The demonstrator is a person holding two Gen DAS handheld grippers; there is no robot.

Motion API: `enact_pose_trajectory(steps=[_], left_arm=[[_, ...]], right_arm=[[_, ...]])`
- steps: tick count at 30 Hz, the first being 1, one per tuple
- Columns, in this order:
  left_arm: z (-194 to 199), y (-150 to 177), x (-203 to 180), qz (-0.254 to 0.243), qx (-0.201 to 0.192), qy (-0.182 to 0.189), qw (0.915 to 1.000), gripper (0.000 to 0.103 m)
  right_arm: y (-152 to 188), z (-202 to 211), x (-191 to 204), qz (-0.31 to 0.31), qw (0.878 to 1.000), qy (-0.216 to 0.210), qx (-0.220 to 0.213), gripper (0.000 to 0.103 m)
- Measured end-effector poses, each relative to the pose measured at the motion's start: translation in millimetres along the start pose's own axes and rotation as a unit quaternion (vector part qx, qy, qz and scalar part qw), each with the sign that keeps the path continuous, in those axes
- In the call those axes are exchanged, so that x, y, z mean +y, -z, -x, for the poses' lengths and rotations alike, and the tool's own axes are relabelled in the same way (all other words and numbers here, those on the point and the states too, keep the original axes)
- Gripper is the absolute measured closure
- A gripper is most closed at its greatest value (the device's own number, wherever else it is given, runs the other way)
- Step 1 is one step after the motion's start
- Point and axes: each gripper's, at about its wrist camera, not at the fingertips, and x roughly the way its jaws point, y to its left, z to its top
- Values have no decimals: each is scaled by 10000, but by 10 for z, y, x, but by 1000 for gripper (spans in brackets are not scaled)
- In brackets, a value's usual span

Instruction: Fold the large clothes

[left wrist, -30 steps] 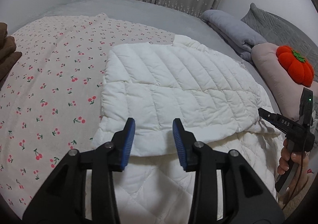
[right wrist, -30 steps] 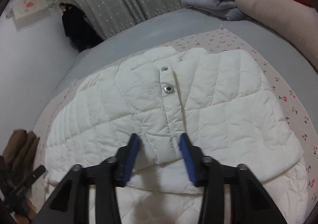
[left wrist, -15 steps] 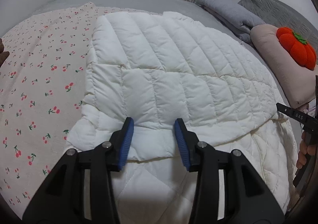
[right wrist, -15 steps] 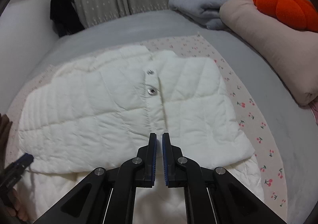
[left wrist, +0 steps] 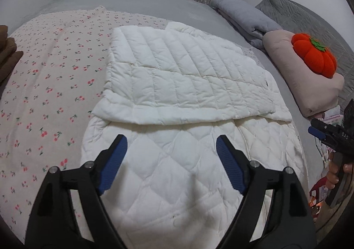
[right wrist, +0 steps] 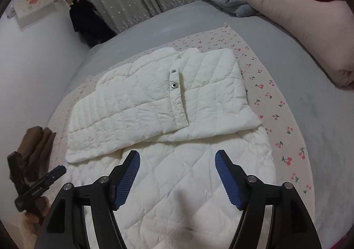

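Observation:
A white quilted jacket point(left wrist: 185, 81) lies on the bed, its far part folded toward me over the near part, so the diamond-stitched lining point(left wrist: 177, 171) shows in front. In the right wrist view the jacket point(right wrist: 154, 103) shows its snap-button placket point(right wrist: 174, 85) on top. My left gripper point(left wrist: 171, 160) is open and empty above the lining, short of the folded edge. My right gripper point(right wrist: 177, 171) is open and empty above the lining too. The right gripper also shows at the right edge of the left wrist view point(left wrist: 318, 132). The left gripper shows at the left of the right wrist view point(right wrist: 55, 171).
A cherry-print sheet point(left wrist: 44, 76) covers the grey bed under the jacket. A grey folded blanket point(left wrist: 243, 17), a pink pillow point(left wrist: 305, 76) and an orange pumpkin plush point(left wrist: 314, 54) sit at the right. Brown folded cloth point(right wrist: 35, 143) lies at the left. Curtains hang behind.
Both grippers let go of the jacket's folded edge, opened wide and pulled back toward me. The folded part now lies flat on the lower half.

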Motion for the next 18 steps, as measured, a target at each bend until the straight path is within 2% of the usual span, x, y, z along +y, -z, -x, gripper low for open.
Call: enact_pose_trajectory(steps=[2, 4, 10, 13, 16, 18], left_arm=[[146, 79, 105, 126, 90, -51, 9999, 19], [248, 167, 241, 300, 218, -107, 9993, 19], [533, 529, 586, 496, 701, -79, 9963, 19], [630, 687, 700, 500, 839, 45, 9952, 19], [622, 845, 826, 622, 1130, 259, 9913, 19], [589, 959, 931, 892, 1317, 509, 9859, 19]], right_arm=[[89, 234, -98, -120, 9997, -211, -102, 19], [206, 433, -229, -186, 9993, -304, -72, 18], [568, 655, -696, -315, 9989, -233, 248, 18], [788, 687, -917, -493, 9969, -371, 495, 18], [997, 691, -1106, -808, 9913, -786, 680, 18], [1121, 641, -1221, -1166, 9803, -1350, 853, 18]])
